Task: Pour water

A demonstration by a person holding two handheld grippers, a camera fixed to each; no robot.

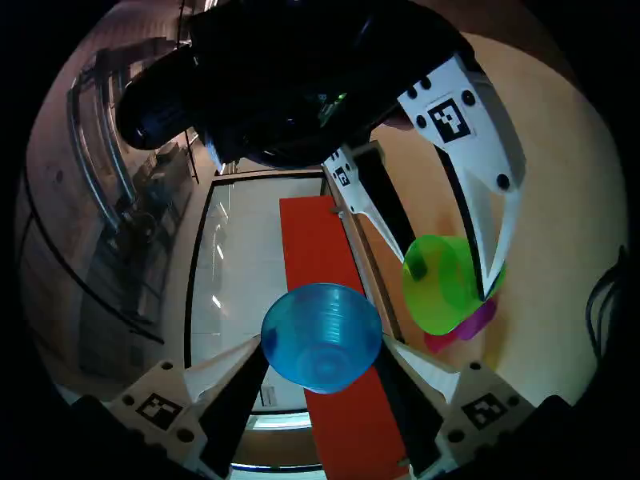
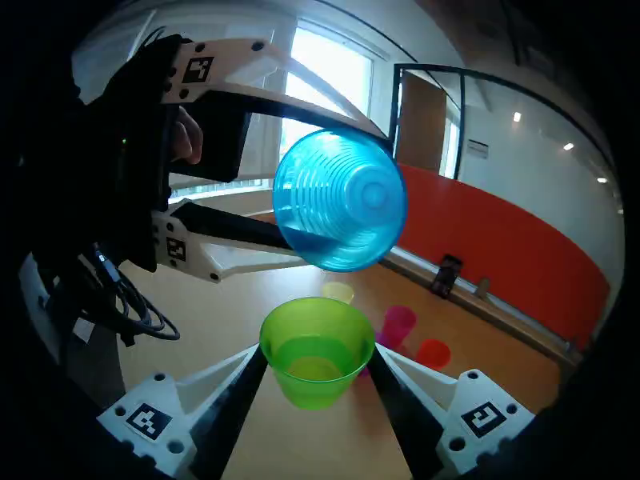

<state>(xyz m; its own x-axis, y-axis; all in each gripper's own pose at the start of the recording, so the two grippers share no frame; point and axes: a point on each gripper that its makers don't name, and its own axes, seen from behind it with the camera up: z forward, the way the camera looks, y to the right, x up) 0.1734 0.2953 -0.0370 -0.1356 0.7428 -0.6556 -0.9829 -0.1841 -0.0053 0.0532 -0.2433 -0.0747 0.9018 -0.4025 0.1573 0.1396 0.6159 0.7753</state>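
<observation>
Fingers [image 1: 220, 372] of the left gripper [image 1: 320, 340] clamp the blue cup [image 1: 322, 336], rolled onto its side above the green cup [image 2: 318, 352], evidently to tip water in. Right gripper [image 2: 318, 350] pinches that part-filled green cup upright over the bench [image 2: 240, 320], short of spare cups [image 2: 398, 324] toward its far edge.

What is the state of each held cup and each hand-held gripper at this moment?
green cup: upright, some liquid inside.
blue cup: tipped, above green cup.
left hand-held gripper: shut on blue cup.
right hand-held gripper: shut on green cup.
</observation>
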